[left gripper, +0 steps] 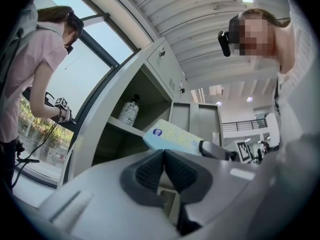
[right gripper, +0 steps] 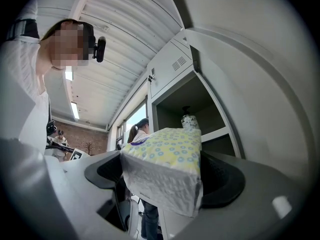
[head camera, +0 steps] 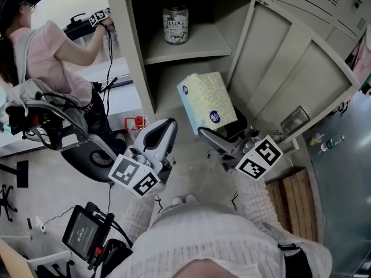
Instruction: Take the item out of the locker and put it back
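Note:
A soft tissue pack (head camera: 207,102), pale yellow with blue dots and a light blue side, hangs tilted in front of the locker's lower compartment (head camera: 191,80). My right gripper (head camera: 217,133) is shut on its lower end; in the right gripper view the tissue pack (right gripper: 165,171) fills the gap between the jaws. My left gripper (head camera: 165,129) is shut with nothing in it, to the left of and below the pack, apart from it. From the left gripper view the tissue pack (left gripper: 172,136) shows just past the closed fingertips (left gripper: 163,156).
A Lux bottle (head camera: 175,24) stands on the locker's upper shelf (head camera: 191,48). The locker door (head camera: 295,80) hangs open to the right. Another person (head camera: 46,57) with a gripper stands at left beside a chair (head camera: 64,132). A wooden pallet (head camera: 295,198) lies at lower right.

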